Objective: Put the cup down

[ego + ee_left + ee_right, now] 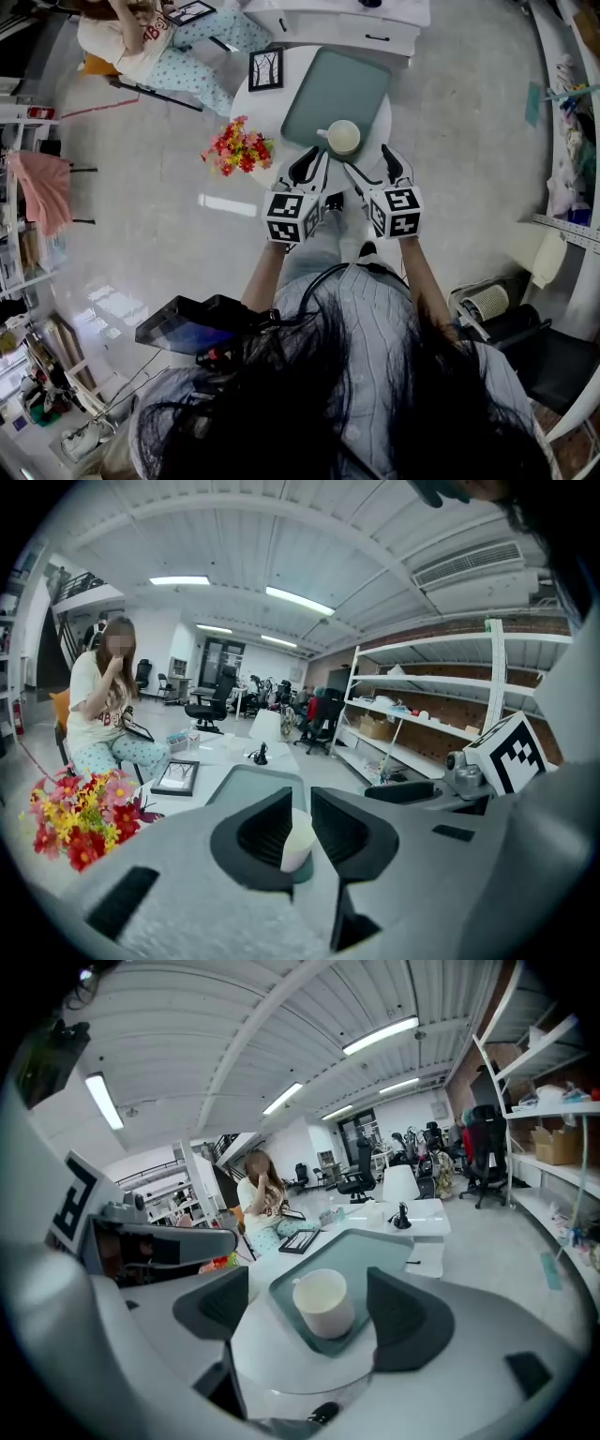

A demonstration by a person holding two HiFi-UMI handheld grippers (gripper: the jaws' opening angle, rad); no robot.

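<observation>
A cream cup stands upright on the near corner of a green tray, which lies on a round white table. My right gripper is open wide just short of the cup; in the right gripper view the cup sits beyond the spread jaws, untouched, on the tray. My left gripper hovers at the table's near edge, left of the cup. Its jaws stand a narrow gap apart and hold nothing; the cup shows through that gap, farther off.
Red and yellow flowers sit at the table's left edge and a black picture frame lies behind them. A seated person is at the far left. A white cabinet stands behind the table, and shelving lines the right.
</observation>
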